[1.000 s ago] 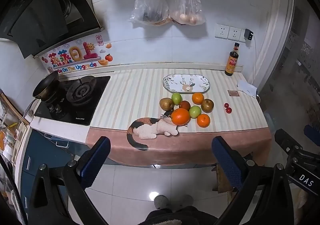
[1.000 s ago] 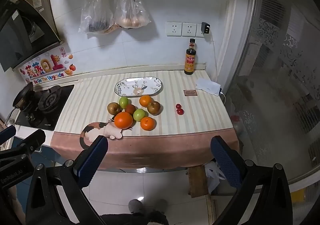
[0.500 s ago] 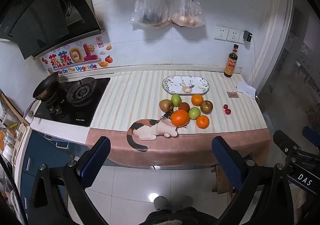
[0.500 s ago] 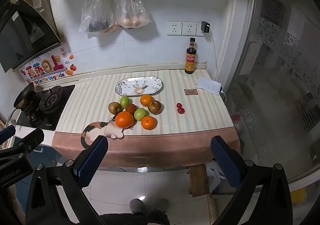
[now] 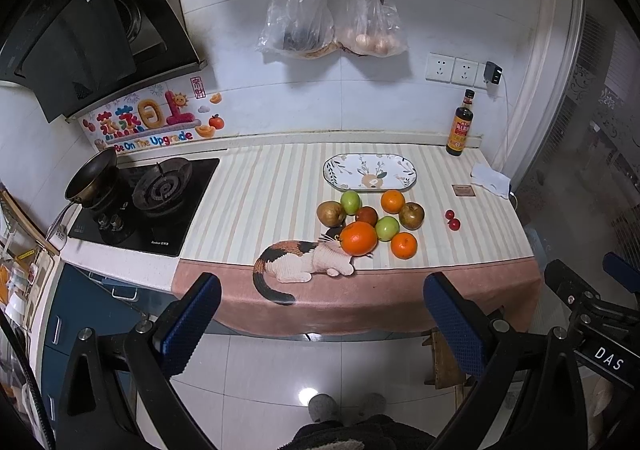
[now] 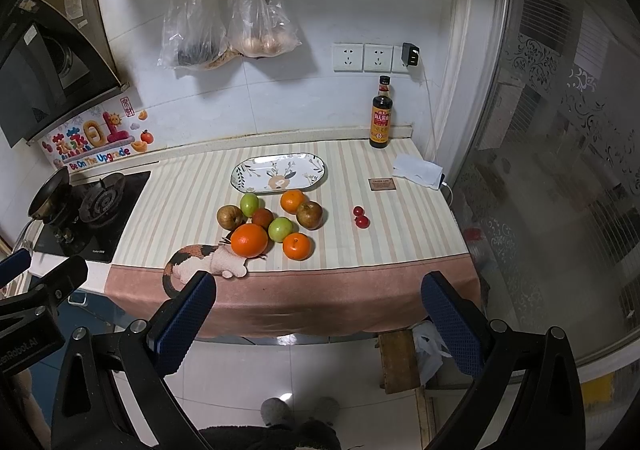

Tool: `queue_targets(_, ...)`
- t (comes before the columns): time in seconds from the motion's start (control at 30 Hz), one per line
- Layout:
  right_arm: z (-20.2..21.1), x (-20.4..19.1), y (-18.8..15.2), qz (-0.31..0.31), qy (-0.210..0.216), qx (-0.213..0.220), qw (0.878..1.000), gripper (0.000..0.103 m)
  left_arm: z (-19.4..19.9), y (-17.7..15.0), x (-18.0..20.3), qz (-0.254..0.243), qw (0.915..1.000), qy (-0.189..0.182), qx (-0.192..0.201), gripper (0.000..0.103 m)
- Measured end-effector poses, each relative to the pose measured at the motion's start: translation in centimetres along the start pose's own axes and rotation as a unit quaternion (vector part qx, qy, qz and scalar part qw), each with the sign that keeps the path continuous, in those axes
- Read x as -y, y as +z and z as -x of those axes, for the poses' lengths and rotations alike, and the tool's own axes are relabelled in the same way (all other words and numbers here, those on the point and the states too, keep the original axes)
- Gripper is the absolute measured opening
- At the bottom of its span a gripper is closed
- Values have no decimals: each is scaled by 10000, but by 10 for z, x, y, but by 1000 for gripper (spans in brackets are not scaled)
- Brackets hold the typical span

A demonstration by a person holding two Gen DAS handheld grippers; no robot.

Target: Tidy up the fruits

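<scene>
A cluster of fruit lies on the striped counter cloth: a large orange (image 5: pixel 359 237) (image 6: pixel 249 239), two smaller oranges (image 5: pixel 403 245) (image 6: pixel 297 245), green apples (image 5: pixel 387 227) (image 6: pixel 280 229), brown pears (image 5: pixel 411 215) (image 6: pixel 309 215) and a dark red fruit (image 5: pixel 366 215). Two cherry tomatoes (image 5: pixel 452 219) (image 6: pixel 360 217) sit apart to the right. An oval patterned plate (image 5: pixel 369 172) (image 6: pixel 278 173) lies bare behind the fruit. My left gripper (image 5: pixel 322 324) and right gripper (image 6: pixel 318 324) both stand open, held back over the floor, well short of the counter, with nothing between their fingers.
A gas hob (image 5: pixel 148 202) with a small pan (image 5: pixel 90 180) is at the left. A sauce bottle (image 6: pixel 381 114), a white cloth (image 6: pixel 418 170) and a small card (image 6: pixel 381 184) sit at the back right. Bags and scissors hang on the wall. A wooden stool (image 6: pixel 398 360) stands below the counter.
Both views have shifted only slightly; the counter sits marginally farther down in the frames. Fruit and plate have not moved, and both grippers remain open.
</scene>
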State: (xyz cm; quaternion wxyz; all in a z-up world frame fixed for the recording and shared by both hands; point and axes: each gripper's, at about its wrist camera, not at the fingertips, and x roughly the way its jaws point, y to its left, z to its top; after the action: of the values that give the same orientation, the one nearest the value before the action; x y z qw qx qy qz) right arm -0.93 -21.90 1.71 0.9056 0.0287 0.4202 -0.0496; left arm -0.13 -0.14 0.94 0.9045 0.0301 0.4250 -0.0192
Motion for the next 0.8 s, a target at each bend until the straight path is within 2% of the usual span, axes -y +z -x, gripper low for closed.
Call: queue_targets(0.8, 0, -11, -1, 27, 31, 0, 10000, 103, 3, 8, -1, 17, 10000, -19, -3, 103)
